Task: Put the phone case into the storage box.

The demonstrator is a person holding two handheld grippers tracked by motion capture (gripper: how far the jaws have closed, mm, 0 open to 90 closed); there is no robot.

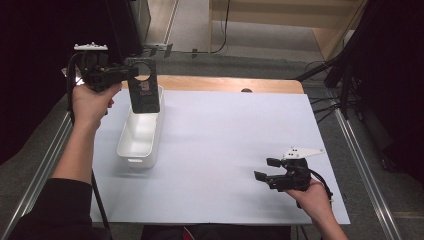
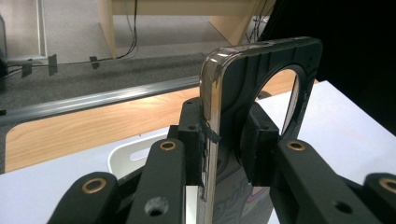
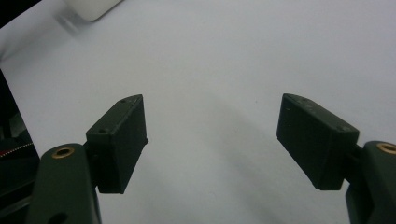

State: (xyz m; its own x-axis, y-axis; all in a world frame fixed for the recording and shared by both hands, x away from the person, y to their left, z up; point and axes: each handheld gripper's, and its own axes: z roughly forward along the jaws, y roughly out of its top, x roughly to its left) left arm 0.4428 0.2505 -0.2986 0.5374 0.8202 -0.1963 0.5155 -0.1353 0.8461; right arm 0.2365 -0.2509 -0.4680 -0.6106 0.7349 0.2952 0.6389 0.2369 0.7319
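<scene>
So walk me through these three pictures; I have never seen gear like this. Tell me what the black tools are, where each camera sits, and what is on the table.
A person holds a hand-operated gripper in each hand. The high view looks down on the white table. The other two cameras ride on the grippers, looking along their black fingers.

The left gripper is shut on a dark phone case with a round hole, held upright above the far end of a white rectangular bin. In the left gripper view the fingers pinch the case's edge.

The right gripper hovers low over bare table, open and holding nothing.
</scene>
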